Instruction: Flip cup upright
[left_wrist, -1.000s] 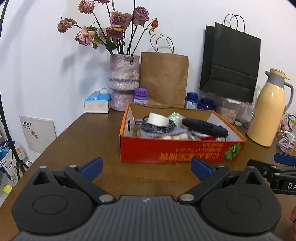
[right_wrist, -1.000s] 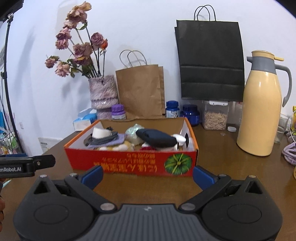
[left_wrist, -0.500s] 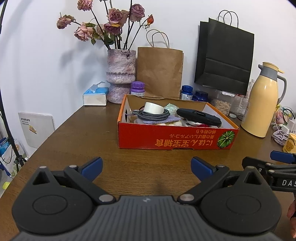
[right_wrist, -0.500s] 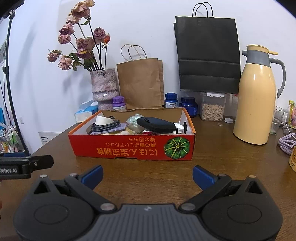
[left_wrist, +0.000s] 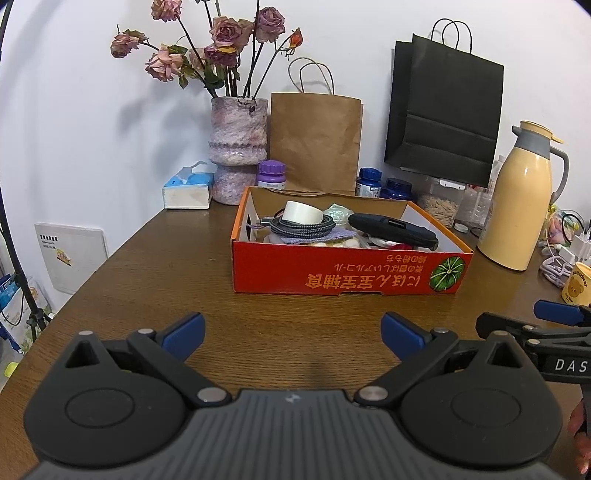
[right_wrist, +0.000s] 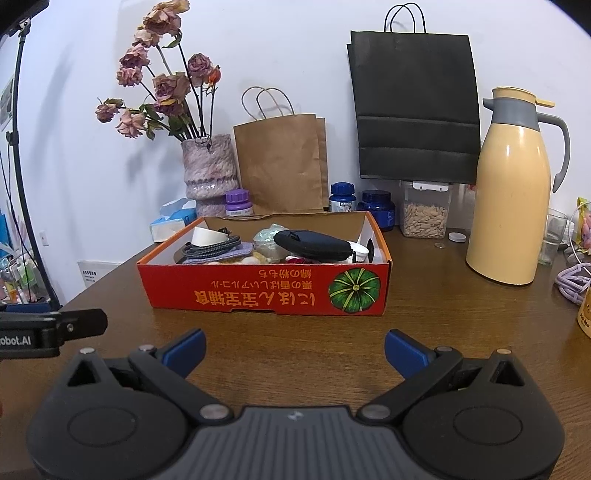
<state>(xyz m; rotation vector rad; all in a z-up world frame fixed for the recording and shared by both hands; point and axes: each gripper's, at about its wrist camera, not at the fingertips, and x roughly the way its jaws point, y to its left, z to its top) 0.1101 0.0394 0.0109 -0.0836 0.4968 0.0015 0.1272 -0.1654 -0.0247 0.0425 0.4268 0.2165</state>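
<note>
Cup (left_wrist: 577, 283) with bear print fuller in left-wrist view, edge-cropped in right's.

Home setting, wooden counter (left_wrist: 155, 266) against white wall, vase of dried roses (left_wrist: 238, 147), thermos jug (right_wrist: 511, 192), paper bags (right_wrist: 282, 164), tissue box (left_wrist: 188, 186)

Both views are bright and evenly lit, with soft light from above and in front. The dried roses (left_wrist: 218, 40) throw a faint grey shadow on the white wall (left_wrist: 92, 110) to their left. The wooden bench (left_wrist: 147, 266) carries a mild sheen without harsh glare. Focus is sharp across the middle, down to the print on the red box (right_wrist: 266, 291). Fisheye bending curves the black stand pole (right_wrist: 22, 166) at the left, and the corners fall off into dark vignette.
</note>
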